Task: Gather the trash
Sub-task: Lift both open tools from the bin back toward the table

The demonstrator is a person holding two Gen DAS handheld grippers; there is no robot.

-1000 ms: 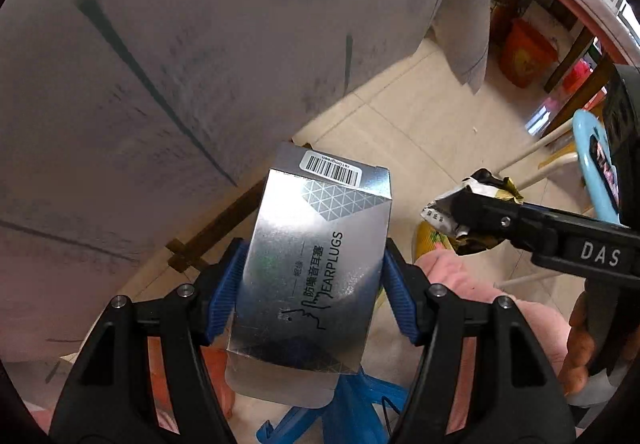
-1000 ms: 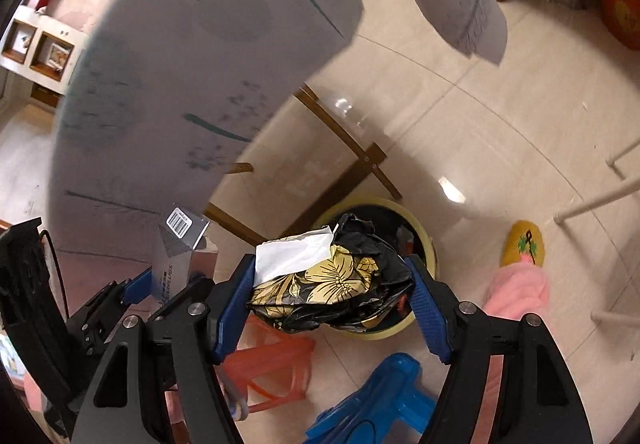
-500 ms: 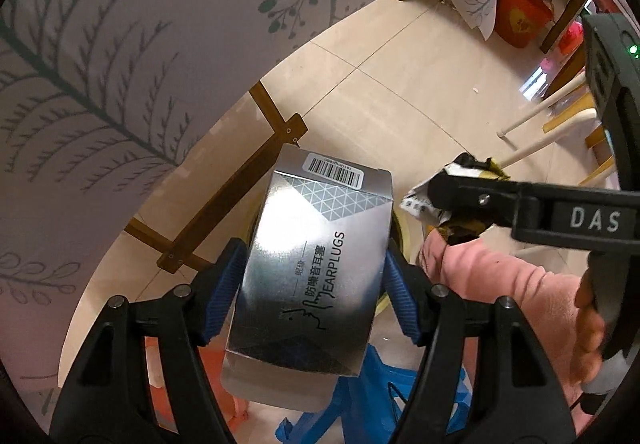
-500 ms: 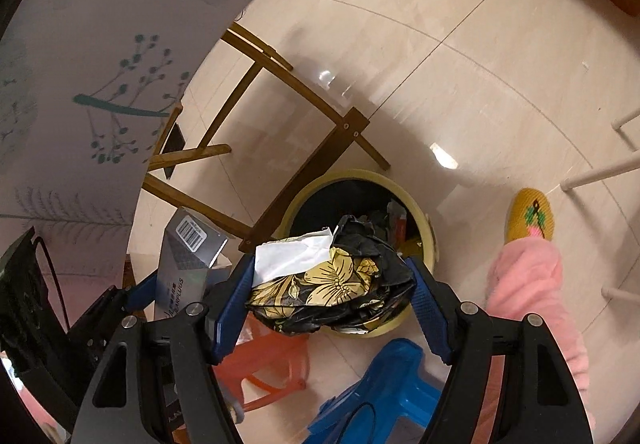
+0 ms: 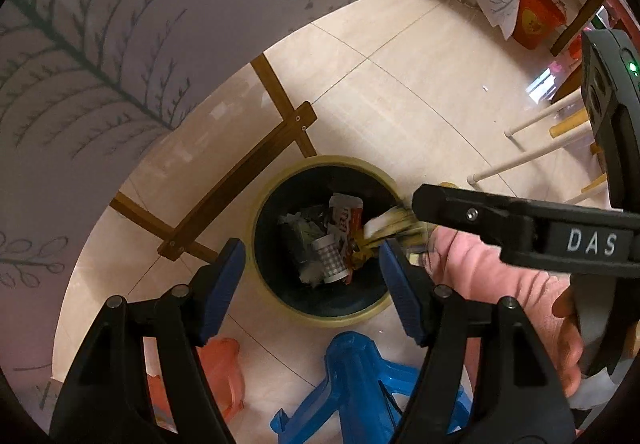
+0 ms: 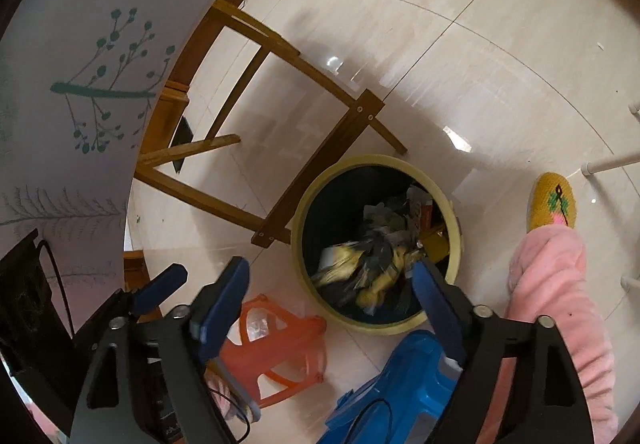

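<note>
A round yellow-rimmed trash bin with a dark liner stands on the tiled floor and holds several pieces of trash; it also shows in the right wrist view. My left gripper is open and empty above the bin. My right gripper is open above the bin, and the black and yellow flowered wrapper is blurred between its fingers, falling into the bin. In the left wrist view the wrapper shows beside the right gripper's arm. The silver earplugs box is not in view.
Wooden table legs and crossbars stand just left of the bin, under a leaf-printed tablecloth. A blue stool and an orange stool lie near the bin. A pink-sleeved leg and a yellow slipper are at the right.
Both grippers have opened. The silver earplugs box has left the left gripper and is gone from view. The flowered wrapper has left the right gripper and drops into the bin.
</note>
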